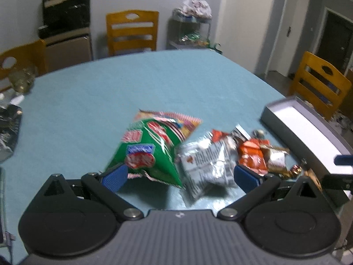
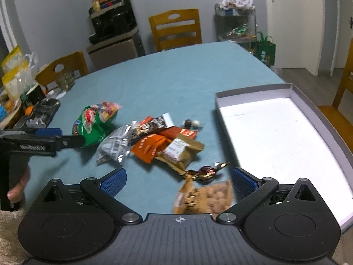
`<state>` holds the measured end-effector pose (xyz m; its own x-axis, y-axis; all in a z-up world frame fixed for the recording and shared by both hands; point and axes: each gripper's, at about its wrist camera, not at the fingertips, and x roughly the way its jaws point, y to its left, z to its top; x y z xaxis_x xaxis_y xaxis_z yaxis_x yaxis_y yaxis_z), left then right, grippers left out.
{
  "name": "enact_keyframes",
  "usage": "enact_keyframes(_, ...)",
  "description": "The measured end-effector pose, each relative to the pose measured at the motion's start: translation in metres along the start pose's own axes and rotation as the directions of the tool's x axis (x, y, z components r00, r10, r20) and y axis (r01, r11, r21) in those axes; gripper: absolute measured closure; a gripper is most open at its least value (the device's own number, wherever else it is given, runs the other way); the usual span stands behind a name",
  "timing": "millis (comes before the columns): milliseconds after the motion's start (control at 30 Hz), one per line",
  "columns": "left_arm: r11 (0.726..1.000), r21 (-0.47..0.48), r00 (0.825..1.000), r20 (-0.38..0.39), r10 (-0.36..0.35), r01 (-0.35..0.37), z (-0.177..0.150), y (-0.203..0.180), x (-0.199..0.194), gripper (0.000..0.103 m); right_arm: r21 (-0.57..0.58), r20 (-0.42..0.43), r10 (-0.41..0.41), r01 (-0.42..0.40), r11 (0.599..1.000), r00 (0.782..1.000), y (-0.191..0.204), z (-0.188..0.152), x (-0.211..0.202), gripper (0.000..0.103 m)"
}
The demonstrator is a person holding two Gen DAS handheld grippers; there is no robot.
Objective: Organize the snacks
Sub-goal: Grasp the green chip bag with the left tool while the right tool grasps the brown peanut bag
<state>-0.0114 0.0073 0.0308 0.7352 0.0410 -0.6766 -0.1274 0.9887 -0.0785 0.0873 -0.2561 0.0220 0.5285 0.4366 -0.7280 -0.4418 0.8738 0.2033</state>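
A pile of snacks lies on the blue tablecloth (image 2: 167, 79). A green snack bag (image 1: 147, 152) lies at the left of the pile, also in the right wrist view (image 2: 92, 125). A silver packet (image 1: 205, 161) and an orange packet (image 1: 251, 154) lie beside it. My left gripper (image 1: 179, 176) is open, its jaws spread around the near edges of the green bag and silver packet. My right gripper (image 2: 179, 180) is open above a peanut packet (image 2: 207, 196) and a foil-wrapped candy (image 2: 206, 171). A brown packet (image 2: 181, 150) lies beyond them.
An open grey box with a white floor (image 2: 282, 137) sits at the right of the table, also in the left wrist view (image 1: 304, 128). Wooden chairs (image 2: 176, 28) stand around the table. Jars, bags and a dark tray (image 2: 44, 112) crowd the table's left edge.
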Motion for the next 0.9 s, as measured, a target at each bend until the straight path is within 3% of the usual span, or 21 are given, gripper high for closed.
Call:
enact_keyframes(200, 0.997, 0.042, 0.998, 0.041, 0.057, -0.058, 0.010, -0.007, -0.005, 0.000, -0.006, 0.039, -0.007, 0.007, 1.000, 0.999, -0.015, -0.005, -0.007, 0.000)
enact_keyframes(433, 0.996, 0.089, 0.998, 0.065, 0.008, -0.014, 0.014, -0.019, 0.001, 0.000, -0.112, 0.155, 0.006, 0.012, 0.994, 0.988, -0.021, -0.017, -0.016, 0.000)
enact_keyframes(633, 0.999, 0.046, 0.999, 0.036, -0.030, 0.029, 0.017, -0.019, 0.010, 0.000, -0.189, 0.116, 0.051, -0.028, 0.982, 0.992, -0.023, -0.025, -0.010, 0.000)
enact_keyframes(900, 0.982, 0.140, 0.990, 0.078, 0.114, -0.124, 0.021, -0.034, 0.024, 0.000, -0.340, 0.060, 0.079, -0.054, 0.939, 0.995, -0.001, -0.045, 0.007, 0.000)
